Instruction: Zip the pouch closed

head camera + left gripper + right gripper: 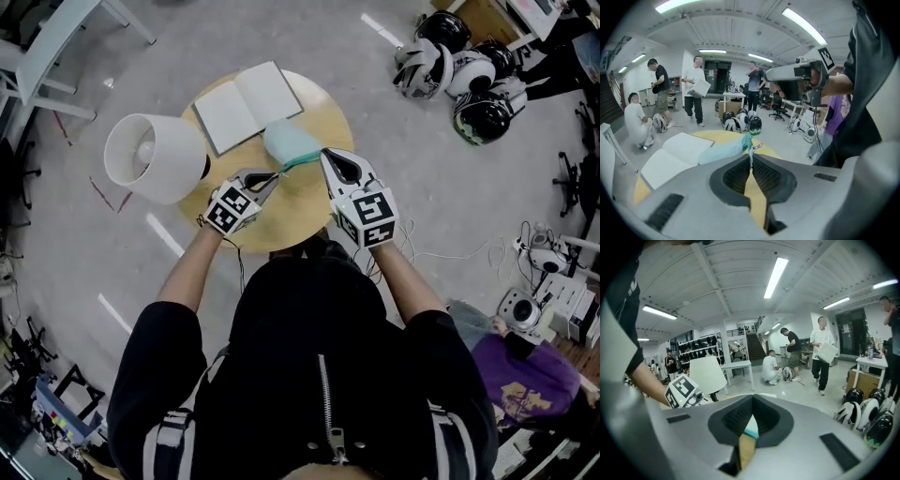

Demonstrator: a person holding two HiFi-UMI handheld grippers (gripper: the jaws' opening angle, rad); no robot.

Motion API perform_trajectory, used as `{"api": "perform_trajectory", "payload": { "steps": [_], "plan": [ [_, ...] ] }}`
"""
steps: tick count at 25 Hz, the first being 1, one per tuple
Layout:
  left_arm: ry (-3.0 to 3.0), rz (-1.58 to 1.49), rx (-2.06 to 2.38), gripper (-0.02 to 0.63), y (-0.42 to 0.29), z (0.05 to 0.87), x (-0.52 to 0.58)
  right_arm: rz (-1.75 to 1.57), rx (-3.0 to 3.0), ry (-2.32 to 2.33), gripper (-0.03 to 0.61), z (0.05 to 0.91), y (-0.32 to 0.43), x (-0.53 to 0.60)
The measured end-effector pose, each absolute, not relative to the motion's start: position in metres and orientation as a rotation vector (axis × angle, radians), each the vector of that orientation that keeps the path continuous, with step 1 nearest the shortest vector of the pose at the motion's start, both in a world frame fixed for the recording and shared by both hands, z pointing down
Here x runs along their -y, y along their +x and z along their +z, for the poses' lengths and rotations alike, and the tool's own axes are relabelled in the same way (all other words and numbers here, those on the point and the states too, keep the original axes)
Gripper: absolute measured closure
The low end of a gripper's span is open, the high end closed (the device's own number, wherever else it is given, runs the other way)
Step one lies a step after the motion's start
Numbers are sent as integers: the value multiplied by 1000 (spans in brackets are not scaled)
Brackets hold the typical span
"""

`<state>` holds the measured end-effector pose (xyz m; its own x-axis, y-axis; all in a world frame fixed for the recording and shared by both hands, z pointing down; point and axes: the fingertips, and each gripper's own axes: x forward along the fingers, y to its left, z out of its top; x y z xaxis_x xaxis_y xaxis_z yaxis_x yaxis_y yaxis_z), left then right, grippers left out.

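Left tongs (274, 175): closed on the zipper pull (750, 153), a thin tab nipped at the very tips of the pads.
Right tongs (324, 153): closed on a teal edge of the pouch (292, 143), opposite the pull.
The pouch lies on the round wooden table (307, 202), stretched between the two grips. How much of the zip remains open can't be read from here.
Past it is an open notebook (248, 105), with a white lampshade (155, 157) off to the left. Helmets (459, 70) are on the floor, well apart.

Judged step: drawing the slider along.
- Treat the right grip as the anchor and keep the zip line taut and straight.
- Pull along the teeth, low and steady, not upward.
- The tab is slight, and a jerk could slip it from the pads or bunch the fabric ahead of the slider.
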<state>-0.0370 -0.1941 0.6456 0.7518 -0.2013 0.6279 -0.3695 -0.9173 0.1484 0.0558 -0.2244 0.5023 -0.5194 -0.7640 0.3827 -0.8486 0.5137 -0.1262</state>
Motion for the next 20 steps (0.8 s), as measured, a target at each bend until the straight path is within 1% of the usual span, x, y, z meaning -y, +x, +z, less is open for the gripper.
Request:
{"api": "perform_trajectory", "payload": {
  "steps": [12, 14, 20],
  "plan": [
    [2674, 618, 579, 594, -24, 571, 200, 394, 2526, 996, 572, 516, 17, 205],
    [2674, 584, 580, 594, -24, 563, 196, 428, 2535, 948, 526, 519, 11, 201],
    [2679, 525, 596, 594, -31, 550, 187, 492, 2569, 773, 502, 525, -16, 195]
  ]
}}
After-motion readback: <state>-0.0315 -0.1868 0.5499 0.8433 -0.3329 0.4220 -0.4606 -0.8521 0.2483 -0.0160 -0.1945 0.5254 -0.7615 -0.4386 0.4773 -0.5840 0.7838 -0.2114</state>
